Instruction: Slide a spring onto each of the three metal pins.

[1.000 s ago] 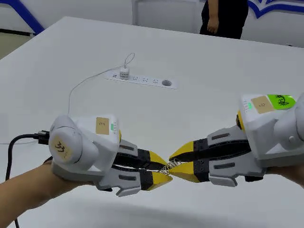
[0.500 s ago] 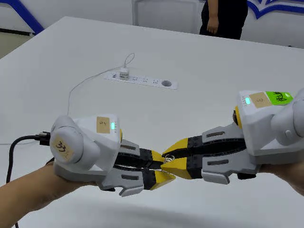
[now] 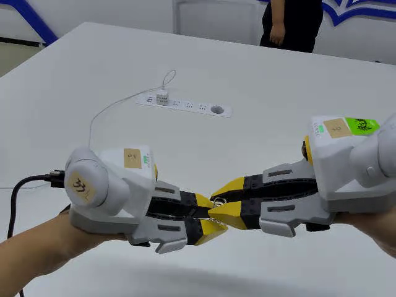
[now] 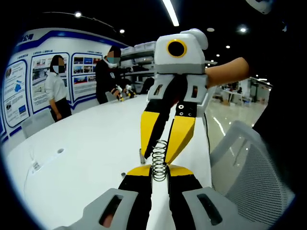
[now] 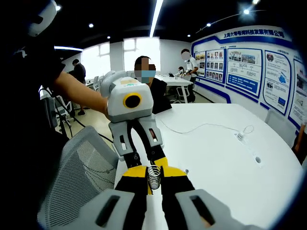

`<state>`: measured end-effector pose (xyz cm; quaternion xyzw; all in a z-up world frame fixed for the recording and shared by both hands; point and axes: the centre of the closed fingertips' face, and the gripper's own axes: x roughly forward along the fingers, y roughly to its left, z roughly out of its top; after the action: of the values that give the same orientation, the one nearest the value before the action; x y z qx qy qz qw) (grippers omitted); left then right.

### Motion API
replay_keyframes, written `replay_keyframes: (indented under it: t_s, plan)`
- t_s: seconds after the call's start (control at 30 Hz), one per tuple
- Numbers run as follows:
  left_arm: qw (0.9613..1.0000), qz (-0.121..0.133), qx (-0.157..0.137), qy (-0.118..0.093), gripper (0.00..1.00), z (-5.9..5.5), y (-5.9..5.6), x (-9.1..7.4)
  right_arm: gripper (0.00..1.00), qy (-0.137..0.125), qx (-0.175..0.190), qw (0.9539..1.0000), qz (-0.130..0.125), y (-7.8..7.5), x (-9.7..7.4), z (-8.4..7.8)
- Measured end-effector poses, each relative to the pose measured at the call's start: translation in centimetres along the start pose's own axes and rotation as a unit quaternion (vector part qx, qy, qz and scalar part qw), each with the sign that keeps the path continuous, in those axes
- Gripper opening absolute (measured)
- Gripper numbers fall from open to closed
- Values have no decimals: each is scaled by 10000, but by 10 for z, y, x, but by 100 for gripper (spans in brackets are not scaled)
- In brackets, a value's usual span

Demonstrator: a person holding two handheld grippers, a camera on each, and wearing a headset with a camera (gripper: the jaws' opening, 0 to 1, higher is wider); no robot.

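The big white surface (image 3: 260, 93) lies under everything. A long power strip (image 3: 185, 104) with a thin wire sits on it, well away from the work.

Both tools are held up above the surface, nose to nose. The left gripper (image 3: 209, 215) points right and the right gripper (image 3: 216, 206) points left. Their yellow tips touch or almost touch in the middle.

The small spring (image 4: 159, 160) is right where they meet (it looks like a tiny silver coil). In the right gripper view the right jaws are pinching the spring (image 5: 153, 176) between their yellow tips. In the left gripper view the spring runs from the right jaws down to the left jaws. The left jaws are pressed close together at the spring's near end. What they hold is hidden behind the coil. I think it is a pin, but it is too thin to see.

So I think this is the step where one spring goes onto one pin. The two parts are lined up and meeting. I cannot tell if the spring is all the way on. I also cannot tell how many of the three pins are done. At the least, this one needs finishing: push the spring along, then let go.
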<state>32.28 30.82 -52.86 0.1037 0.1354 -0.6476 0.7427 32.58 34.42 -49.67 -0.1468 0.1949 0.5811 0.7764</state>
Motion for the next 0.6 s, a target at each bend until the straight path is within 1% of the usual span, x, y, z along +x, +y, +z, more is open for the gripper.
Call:
replay_keyframes:
  t_s: [0.27, 0.33, 0.4, 0.5, 0.6]
  plan:
    - [9998, 171, -70, -35, 20, 0, 8, -5, 10, -14, -20, 10000, -72, -4, -2, 2]
    - [9997, 223, -84, -31, 22, 0, 10, -7, 10, -53, 5, 9999, -103, -7, -2, 3]
    - [9996, 244, -112, -40, 24, -1, 12, -7, 10, -36, -5, 9999, -136, -9, -3, 2]
    - [9996, 250, -152, -10, 27, -2, 13, -8, 10, -33, 15, 9998, -211, -14, -3, 1]
    - [9992, 369, -117, -2, 36, -3, 16, -9, 10, -11, 44, 9995, -299, -20, -4, -1]
